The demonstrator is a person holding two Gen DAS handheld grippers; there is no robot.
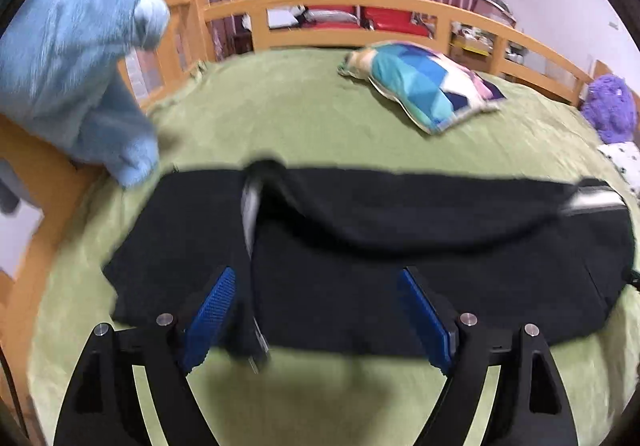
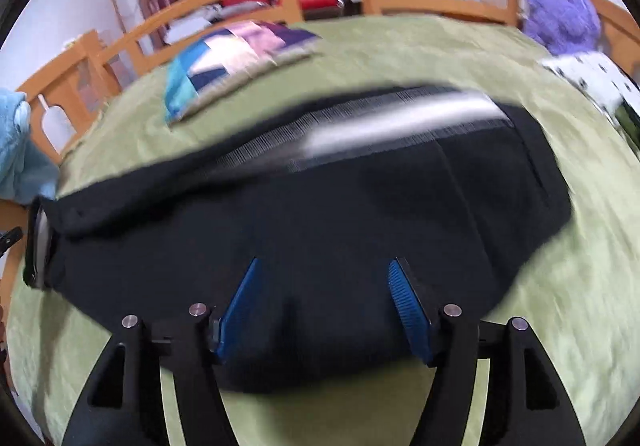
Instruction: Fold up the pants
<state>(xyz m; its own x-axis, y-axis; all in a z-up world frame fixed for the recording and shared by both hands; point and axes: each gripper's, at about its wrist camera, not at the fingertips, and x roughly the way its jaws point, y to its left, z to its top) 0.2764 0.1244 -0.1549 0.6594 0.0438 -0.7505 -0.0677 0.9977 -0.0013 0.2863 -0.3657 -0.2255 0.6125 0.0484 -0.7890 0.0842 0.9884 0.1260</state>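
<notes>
Black pants (image 1: 400, 230) lie across the green bed cover (image 1: 280, 113), folded lengthwise. My left gripper (image 1: 316, 274) stands open over their near edge, its blue pads (image 1: 212, 306) wide apart. A blurred strip of the pants with a pale lining (image 1: 250, 213) runs down just inside the left pad; no pad presses on it. In the right wrist view the pants (image 2: 320, 213) show a pale-lined waistband (image 2: 392, 117) at the far side. My right gripper (image 2: 325, 264) is open above the near edge, black cloth lying between its pads (image 2: 240, 306) without being pinched.
A patchwork pillow (image 1: 424, 85) lies behind the pants. A light blue plush (image 1: 72, 65) sits at the left bed edge, a purple plush (image 2: 560, 13) and spotted cloth (image 2: 588, 77) at the right. A wooden rail (image 1: 360, 1) rims the bed, red chairs (image 1: 388, 5) beyond.
</notes>
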